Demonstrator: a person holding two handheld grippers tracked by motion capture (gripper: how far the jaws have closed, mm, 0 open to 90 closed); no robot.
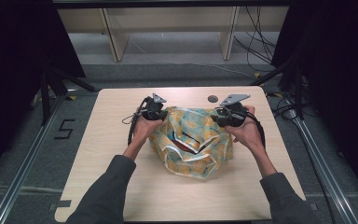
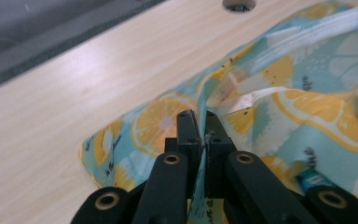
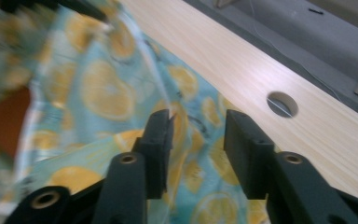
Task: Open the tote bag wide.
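Recording lab or test bay, not a home or shop.

Seen from the high view: a light wood-grain table (image 1: 121,186) with a round cable hole (image 1: 213,99) at 12 o'clock, standing on grey carpet tile between aluminium rails (image 1: 28,154) running along 9 and 3 o'clock. Black curtains (image 1: 14,56) closing off both sides, hung behind dark stand legs. A black "5" (image 1: 64,129) taped to the floor at 9 o'clock as a station mark. Loose cables (image 1: 256,42) trailing over the floor at 1 o'clock, beside the pale legs of a plain bench or shelf unit (image 1: 116,42) at 12 o'clock. Bare, staged, lit only over the table.
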